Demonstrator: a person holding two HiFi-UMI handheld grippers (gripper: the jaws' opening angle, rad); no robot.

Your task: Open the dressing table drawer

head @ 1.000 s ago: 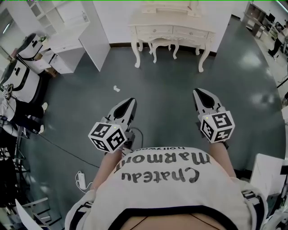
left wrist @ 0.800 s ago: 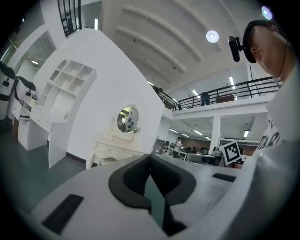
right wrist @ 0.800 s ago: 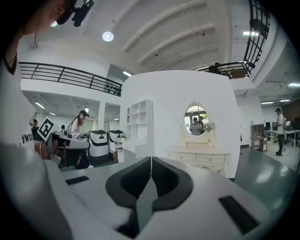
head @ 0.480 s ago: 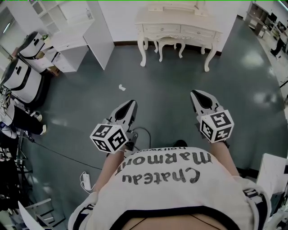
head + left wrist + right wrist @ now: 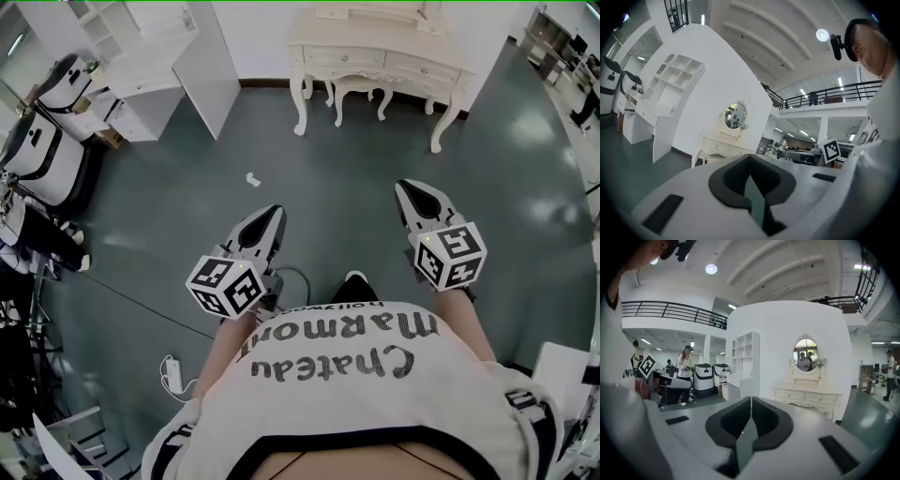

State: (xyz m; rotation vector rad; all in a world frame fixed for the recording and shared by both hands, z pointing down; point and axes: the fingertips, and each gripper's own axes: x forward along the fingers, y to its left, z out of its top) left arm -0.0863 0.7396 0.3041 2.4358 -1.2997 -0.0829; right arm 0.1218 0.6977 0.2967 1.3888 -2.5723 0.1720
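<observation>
Head view: dressing table point(image 5: 375, 42) stands vs the white wall point(image 5: 262, 37) at frame top, drawers point(image 5: 330, 56) shut, w/ grey floor point(image 5: 347, 169) between it & both grippers, well apart. L gripper point(image 5: 272, 216) & R gripper point(image 5: 408, 190) point toward it. Both have jaws pressed together w/ nothing between.
</observation>
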